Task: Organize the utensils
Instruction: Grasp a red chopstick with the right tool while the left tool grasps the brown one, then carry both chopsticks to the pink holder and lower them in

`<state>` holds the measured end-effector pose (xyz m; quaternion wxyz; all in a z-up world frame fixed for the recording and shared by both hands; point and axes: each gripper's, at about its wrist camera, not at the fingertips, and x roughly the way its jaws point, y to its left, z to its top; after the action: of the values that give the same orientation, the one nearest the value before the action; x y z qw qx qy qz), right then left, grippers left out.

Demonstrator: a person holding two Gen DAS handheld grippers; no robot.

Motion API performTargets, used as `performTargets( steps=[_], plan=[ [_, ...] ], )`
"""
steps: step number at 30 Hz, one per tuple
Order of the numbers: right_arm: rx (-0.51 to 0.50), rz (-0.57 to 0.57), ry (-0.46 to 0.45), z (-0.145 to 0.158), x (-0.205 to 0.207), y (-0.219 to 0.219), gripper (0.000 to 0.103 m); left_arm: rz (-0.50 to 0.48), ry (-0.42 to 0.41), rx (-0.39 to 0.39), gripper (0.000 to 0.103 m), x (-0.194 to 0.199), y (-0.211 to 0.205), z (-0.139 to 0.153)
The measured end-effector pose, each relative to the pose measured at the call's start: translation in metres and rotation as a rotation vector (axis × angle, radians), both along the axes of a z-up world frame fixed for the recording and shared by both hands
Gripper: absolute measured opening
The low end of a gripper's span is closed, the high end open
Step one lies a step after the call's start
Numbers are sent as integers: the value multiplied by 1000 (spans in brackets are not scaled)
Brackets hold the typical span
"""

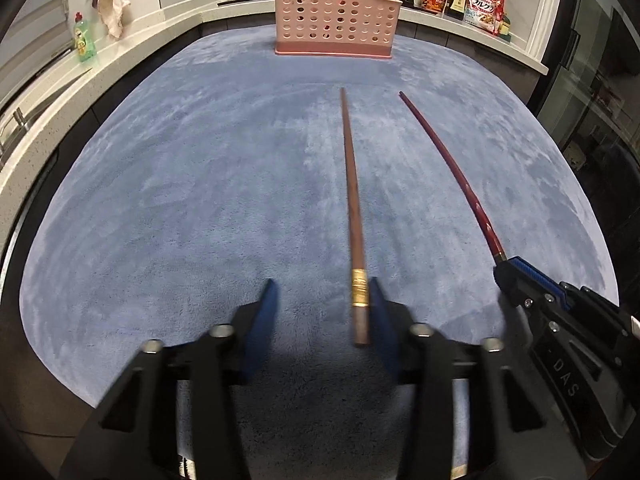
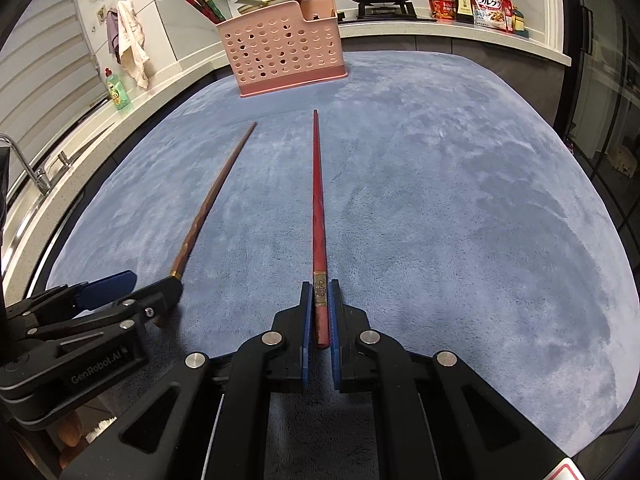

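- The brown chopstick [image 1: 354,216] is a slim wooden stick, dull reddish-brown, with a gold band near its thick end and a fine taper towards the far tip.
- It lies between the left gripper's [image 1: 323,286] blue pads; its banded end sits against the right-hand pad while a wide gap stands between it and the other pad, so the jaws are spread and not pinching it.
- The red chopstick [image 2: 319,216] is glossy deep red with a patterned gold-and-dark band near its thick end, also tapering to a point.
- The right gripper [image 2: 320,286] has its jaws pressed together on that banded end, the stick pointing straight ahead.
- Both sticks reach over a blue plush mat [image 2: 460,208], roughly side by side and well apart, tips aimed at the pink perforated basket [image 2: 282,46].
- The basket stands at the mat's far edge, with several red and dark chopsticks [image 2: 204,4] sticking out of it.
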<state>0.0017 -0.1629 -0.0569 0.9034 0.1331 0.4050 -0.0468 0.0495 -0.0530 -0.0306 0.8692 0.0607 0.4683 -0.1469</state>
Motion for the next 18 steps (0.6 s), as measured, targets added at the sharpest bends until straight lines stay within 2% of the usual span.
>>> performTargets(
  steps=[1, 3, 11, 18],
  plan=[
    [1, 0, 0, 0, 0, 0, 7, -2, 2, -3, 22, 0, 1, 0],
    [1, 1, 0, 0, 0, 0, 7, -13, 15, -17, 10, 1, 2, 0],
    [6, -1, -9, 4, -3, -1, 7, -14, 52, -59, 7, 1, 9, 9],
    [21, 10, -74, 38, -6, -5, 7, -8, 43, -103, 7, 0, 17, 36]
  ],
)
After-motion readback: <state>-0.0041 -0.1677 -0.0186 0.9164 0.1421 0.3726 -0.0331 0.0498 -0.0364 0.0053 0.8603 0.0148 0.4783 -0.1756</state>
